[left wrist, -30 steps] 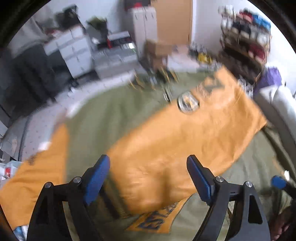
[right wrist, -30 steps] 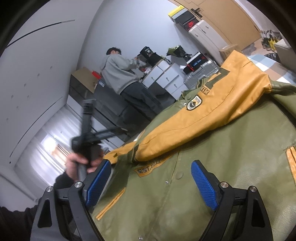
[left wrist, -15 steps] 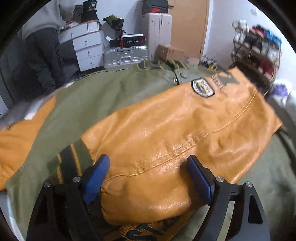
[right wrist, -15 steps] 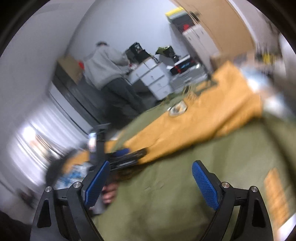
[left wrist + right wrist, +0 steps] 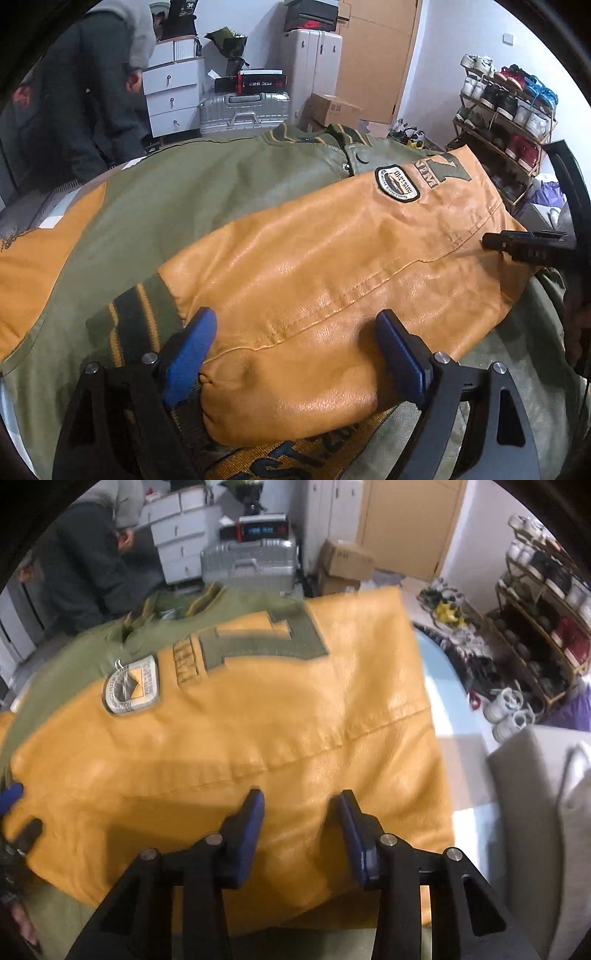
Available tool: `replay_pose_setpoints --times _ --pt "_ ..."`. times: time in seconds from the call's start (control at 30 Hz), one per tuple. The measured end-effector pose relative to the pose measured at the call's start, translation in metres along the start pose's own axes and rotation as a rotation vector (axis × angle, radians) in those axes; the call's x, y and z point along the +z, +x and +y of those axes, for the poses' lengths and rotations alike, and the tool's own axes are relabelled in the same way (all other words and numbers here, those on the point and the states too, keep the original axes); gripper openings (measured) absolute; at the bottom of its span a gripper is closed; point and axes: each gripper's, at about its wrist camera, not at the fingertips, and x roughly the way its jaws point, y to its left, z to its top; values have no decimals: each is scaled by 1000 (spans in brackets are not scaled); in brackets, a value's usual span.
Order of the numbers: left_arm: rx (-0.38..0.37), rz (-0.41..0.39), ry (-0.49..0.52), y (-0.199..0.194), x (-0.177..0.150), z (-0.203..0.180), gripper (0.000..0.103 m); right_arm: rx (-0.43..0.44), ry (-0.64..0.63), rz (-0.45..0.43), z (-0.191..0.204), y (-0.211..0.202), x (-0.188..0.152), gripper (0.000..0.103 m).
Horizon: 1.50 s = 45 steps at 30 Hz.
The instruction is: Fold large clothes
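Below, the left claw (image 5: 291,354) stood wide, straddling the orange sleeve (image 5: 332,280) near its striped cuff (image 5: 136,317); the right claw (image 5: 301,823) was closing over that sleeve, folded across the spread green jacket (image 5: 177,206).

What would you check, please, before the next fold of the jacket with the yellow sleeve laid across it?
1. Yellow sleeve lies across the green body: ok.
2. Left tongs straddle the sleeve near its striped cuff, wide, not pinching: ok.
3. Right tongs over the sleeve's upper part, jaws closing, leather between them: cannot tell if gripped.
4. Sleeve flat: not ok, it bulges near the left tongs.
5. Far sleeve folded in: not ok.
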Motion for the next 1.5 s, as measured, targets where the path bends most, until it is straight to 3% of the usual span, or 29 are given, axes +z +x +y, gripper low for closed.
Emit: replay_pose_setpoints --times 0.13,0.2,0.3,0.43,0.57,0.7,0.73,0.8,0.87,0.97,1.07,1.13,1.3,1.33,1.4,1.47,1.5 --pt "15 4 12 2 0 -2 84 -4 -46 68 4 -6 12 39" --pt "14 4 12 2 0 -2 84 11 -51 10 5 -18 27 38" --pt "16 6 11 2 0 -2 84 -96 -40 -59 -3 -24 60 44" --pt "17 7 12 2 0 -2 85 -186 29 -2 -20 6 87 44" --pt "13 7 12 2 0 -2 85 -149 110 132 -35 50 84 42" --pt "19 11 18 3 0 -4 85 -168 57 100 -29 39 87 39" --pt "22 12 21 3 0 -4 86 -163 47 51 -27 29 91 34" --pt "25 14 25 3 0 -5 86 -110 75 -36 -26 12 102 39" --pt "22 13 22 3 0 -5 86 -42 99 -1 -19 23 113 36" --pt "20 13 20 3 0 -4 86 -45 81 108 -5 52 105 36" --pt "18 13 20 3 -1 -4 86 -65 51 66 1 42 98 36" --pt "16 13 18 2 -1 -4 86 -14 74 43 -3 25 87 36" --pt "22 18 21 2 0 -4 86 272 127 -139 2 -70 11 36" --pt "26 17 24 2 0 -4 86 322 130 -166 6 -87 -7 41" --pt "33 1 28 -1 -1 -5 86 466 146 -247 7 -131 -60 61" --pt "53 -44 28 -14 -4 -6 86 565 163 -319 15 -165 -103 87" --pt "46 -74 30 -24 -6 -6 86 604 172 -360 18 -178 -126 90"
